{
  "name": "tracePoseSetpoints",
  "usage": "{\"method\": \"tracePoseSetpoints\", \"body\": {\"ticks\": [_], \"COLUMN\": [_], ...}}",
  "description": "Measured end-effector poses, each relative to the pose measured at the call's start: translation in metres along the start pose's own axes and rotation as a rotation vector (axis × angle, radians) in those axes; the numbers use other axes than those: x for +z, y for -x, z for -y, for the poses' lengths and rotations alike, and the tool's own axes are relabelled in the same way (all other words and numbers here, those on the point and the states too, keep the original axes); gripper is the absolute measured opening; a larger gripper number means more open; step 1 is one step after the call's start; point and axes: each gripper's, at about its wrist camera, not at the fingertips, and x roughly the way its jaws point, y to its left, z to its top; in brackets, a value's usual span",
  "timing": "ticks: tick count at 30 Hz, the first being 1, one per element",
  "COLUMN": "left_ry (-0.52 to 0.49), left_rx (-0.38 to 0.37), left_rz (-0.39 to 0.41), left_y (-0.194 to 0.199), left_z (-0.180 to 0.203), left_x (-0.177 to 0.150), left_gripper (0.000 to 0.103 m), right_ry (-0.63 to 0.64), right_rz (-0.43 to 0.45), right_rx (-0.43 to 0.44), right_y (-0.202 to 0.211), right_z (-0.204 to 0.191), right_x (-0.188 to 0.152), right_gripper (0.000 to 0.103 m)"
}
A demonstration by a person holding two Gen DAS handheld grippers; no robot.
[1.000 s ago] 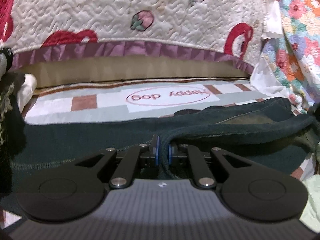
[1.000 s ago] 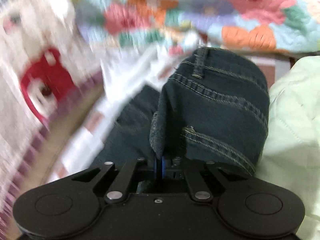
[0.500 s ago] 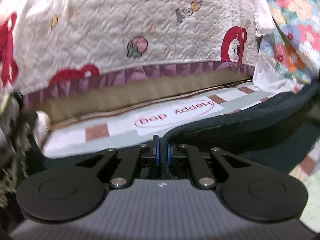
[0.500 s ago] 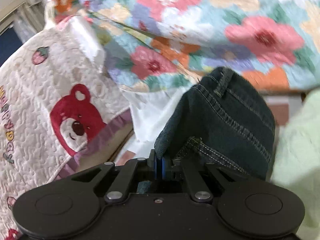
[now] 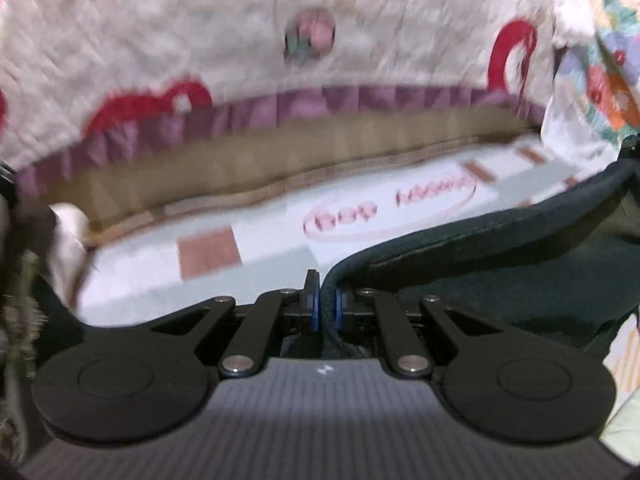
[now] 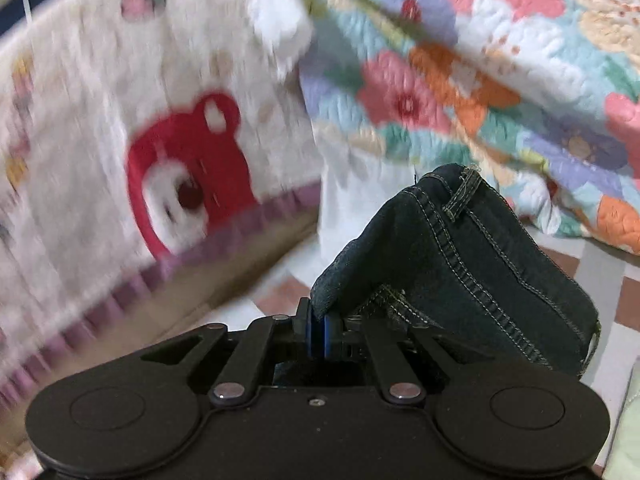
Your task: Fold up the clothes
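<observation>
Pinching a dark seamed edge of the jeans between its blue-padded fingers, the left gripper is clamped tight on the denim, with the cloth rising out of the jaws and sweeping away to the right in a long curved band above the bed sheet. The sheet is pale with brown squares, and a pink oval logo with upside-down lettering lies on it at mid distance, too blurred to read. Beyond it, at the far side, a tan mattress edge runs across beneath a cream quilt with red bears, which has a purple ruffled hem. A floral quilt shows at the far right, and something dark and fuzzy sits at the near left edge, unclear.

In the right wrist view, the right gripper is likewise closed on the jeans, holding a bunched fold near the waistband; the pale stitching and a belt loop stand up just beyond the fingers and to the right. The bear quilt fills the left, blurred by motion, and the floral quilt fills the far right. A strip of pale green fabric shows at the near right edge.
</observation>
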Motion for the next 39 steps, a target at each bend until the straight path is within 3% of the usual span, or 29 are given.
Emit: {"method": "tracePoseSetpoints", "body": {"ticks": [3, 5, 11, 13, 17, 18, 20, 24, 26, 29, 30, 32, 35, 39], "left_ry": [0.055, 0.114, 0.222, 0.24, 0.303, 0.33, 0.362, 0.432, 0.463, 0.491, 0.49, 0.491, 0.505, 0.522], "left_rx": [-0.032, -0.046, -0.073, -0.083, -0.101, -0.105, -0.038, -0.003, -0.008, -0.041, -0.047, -0.061, -0.095, -0.134], "left_rz": [-0.091, -0.123, -0.104, -0.085, -0.083, -0.095, -0.106, -0.134, -0.145, -0.134, -0.131, -0.118, -0.081, -0.036], "left_y": [-0.024, -0.034, -0.027, -0.016, -0.007, -0.01, -0.013, -0.022, -0.021, -0.014, -0.013, -0.009, 0.004, 0.021], "left_z": [-0.016, -0.027, -0.042, -0.046, -0.059, -0.064, -0.068, -0.069, -0.074, -0.08, -0.081, -0.081, -0.081, -0.082], "left_x": [0.003, 0.001, -0.006, -0.006, -0.007, -0.007, -0.013, -0.033, -0.041, -0.046, -0.046, -0.045, -0.041, -0.036], "left_gripper": [0.016, 0.028, 0.036, 0.041, 0.043, 0.046, 0.061, 0.062, 0.069, 0.069, 0.069, 0.069, 0.067, 0.067], "right_ry": [0.019, 0.038, 0.168, 0.181, 0.188, 0.186, 0.191, 0.237, 0.291, 0.257, 0.215, 0.128, 0.058, 0.216], "right_rz": [-0.047, -0.064, -0.069, -0.055, -0.052, -0.066, -0.102, -0.154, -0.183, -0.155, -0.14, -0.092, -0.025, -0.062], "right_rx": [-0.004, -0.001, 0.03, 0.036, 0.055, 0.058, 0.061, 0.017, -0.032, -0.042, -0.027, 0.027, 0.183, 0.361], "right_y": [-0.015, -0.022, -0.015, -0.011, -0.01, -0.014, -0.026, -0.049, -0.059, -0.056, -0.051, -0.034, -0.002, 0.026], "right_z": [0.003, 0.005, 0.001, 0.001, 0.0, -0.001, -0.007, -0.027, -0.037, -0.037, -0.033, -0.03, -0.036, -0.067], "right_x": [-0.005, -0.005, 0.013, 0.011, 0.011, 0.012, 0.015, 0.001, -0.011, -0.013, -0.012, -0.01, -0.018, -0.052], "right_gripper": [0.011, 0.018, 0.018, 0.018, 0.015, 0.015, 0.015, 0.014, 0.014, 0.019, 0.029, 0.04, 0.046, 0.047]}}
